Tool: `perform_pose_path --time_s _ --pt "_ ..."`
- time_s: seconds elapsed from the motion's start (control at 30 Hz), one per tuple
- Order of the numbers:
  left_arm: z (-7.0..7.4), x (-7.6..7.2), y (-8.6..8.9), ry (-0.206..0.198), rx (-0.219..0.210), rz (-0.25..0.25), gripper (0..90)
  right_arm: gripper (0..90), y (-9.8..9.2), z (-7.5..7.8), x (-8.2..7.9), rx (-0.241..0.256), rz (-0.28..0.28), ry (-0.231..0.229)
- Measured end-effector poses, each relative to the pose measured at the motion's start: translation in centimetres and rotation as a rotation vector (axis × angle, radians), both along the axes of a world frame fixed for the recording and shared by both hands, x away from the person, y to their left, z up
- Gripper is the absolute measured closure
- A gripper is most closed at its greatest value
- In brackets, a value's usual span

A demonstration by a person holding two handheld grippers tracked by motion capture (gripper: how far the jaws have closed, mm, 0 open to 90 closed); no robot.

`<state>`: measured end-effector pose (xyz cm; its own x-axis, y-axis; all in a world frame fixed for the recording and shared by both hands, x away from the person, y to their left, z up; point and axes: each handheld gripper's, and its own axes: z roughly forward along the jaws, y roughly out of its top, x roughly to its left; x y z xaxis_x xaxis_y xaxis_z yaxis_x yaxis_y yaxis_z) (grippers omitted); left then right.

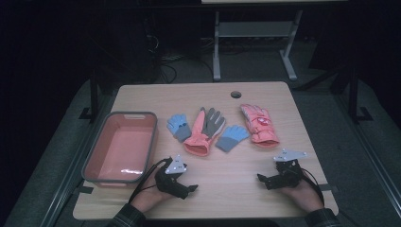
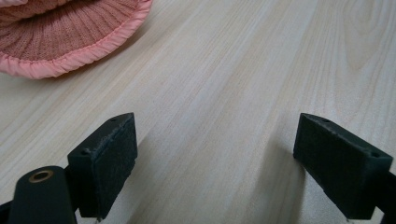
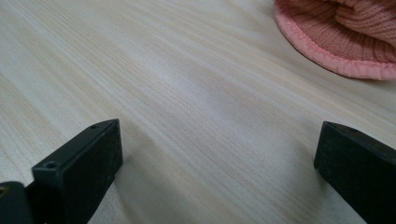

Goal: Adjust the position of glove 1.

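Four gloves lie in a row across the middle of the wooden table: a small blue one, a pink and grey one, a blue and grey one and a pink padded one. My left gripper rests near the front edge, below the pink and grey glove. It is open over bare wood, with a pink ribbed cuff ahead to its left. My right gripper rests at the front right, open, with a pink cuff at its upper right.
A pink tub with a grey rim stands at the table's left side. A round cable hole sits near the far edge. Beyond the table are a white frame and cables on the floor.
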<state>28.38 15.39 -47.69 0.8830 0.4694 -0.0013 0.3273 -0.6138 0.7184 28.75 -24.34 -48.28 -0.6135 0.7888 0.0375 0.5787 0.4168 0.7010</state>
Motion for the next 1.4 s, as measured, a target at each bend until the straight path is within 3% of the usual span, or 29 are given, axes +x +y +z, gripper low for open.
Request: perform_pose_path --time_s 0.4,0.5,0.73,0.9,1.03,1.17,1.4 --pt "0.0 0.1 0.1 -0.003 -0.004 -0.004 12.6 2.9 0.0 0.0 0.0 -0.002 0.004 0.0" --pt "0.0 0.1 0.1 -0.002 -0.004 -0.002 12.6 15.1 0.0 0.5 0.0 -0.01 0.01 0.003" --pt "0.0 0.1 0.3 -0.001 0.0 -0.013 12.7 23.8 0.7 1.5 0.0 -0.01 0.02 -0.012" --pt "0.0 0.1 0.3 -0.002 -0.002 -0.013 12.7 39.8 1.3 2.1 0.3 -0.005 0.037 -0.007" --pt "0.0 0.1 0.3 -0.001 -0.002 -0.012 12.7 55.4 1.9 2.7 0.5 0.045 0.05 0.003" --pt "0.0 0.1 0.3 0.005 -0.001 -0.012 12.6 70.2 2.5 3.1 0.6 0.065 0.077 0.002" --pt "0.0 0.1 0.3 0.008 0.0 -0.011 12.6 82.6 2.9 3.3 1.1 0.07 0.094 -0.009"
